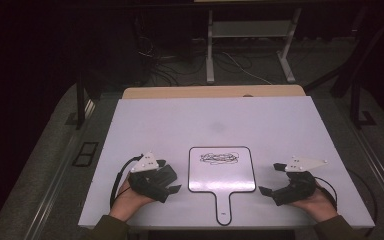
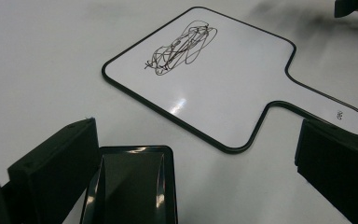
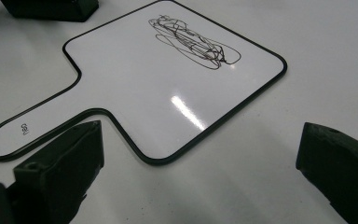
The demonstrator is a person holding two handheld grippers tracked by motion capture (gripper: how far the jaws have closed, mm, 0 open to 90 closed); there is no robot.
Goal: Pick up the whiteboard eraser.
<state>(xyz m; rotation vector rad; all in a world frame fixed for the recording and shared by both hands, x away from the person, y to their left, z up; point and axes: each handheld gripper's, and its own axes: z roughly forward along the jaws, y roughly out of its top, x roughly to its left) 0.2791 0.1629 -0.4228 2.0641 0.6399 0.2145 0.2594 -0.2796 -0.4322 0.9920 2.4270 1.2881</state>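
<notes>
Paddle whiteboard [image 1: 221, 170] flat at table [image 1: 170, 120] centre-front, scribble [image 1: 218, 158] near its far edge, handle pointing to six o'clock, long axis twelve-to-six. Left gripper [image 1: 169, 176] at nine o'clock of it, jaws spread wide, nothing between; black eraser block [image 2: 130, 184] right under them. Right gripper [image 1: 272, 178] at three o'clock, likewise released and empty. Left looks nearer for the wipe.

Glossy whiteboard [image 1: 222, 170], matt table [image 1: 180, 120]
</notes>
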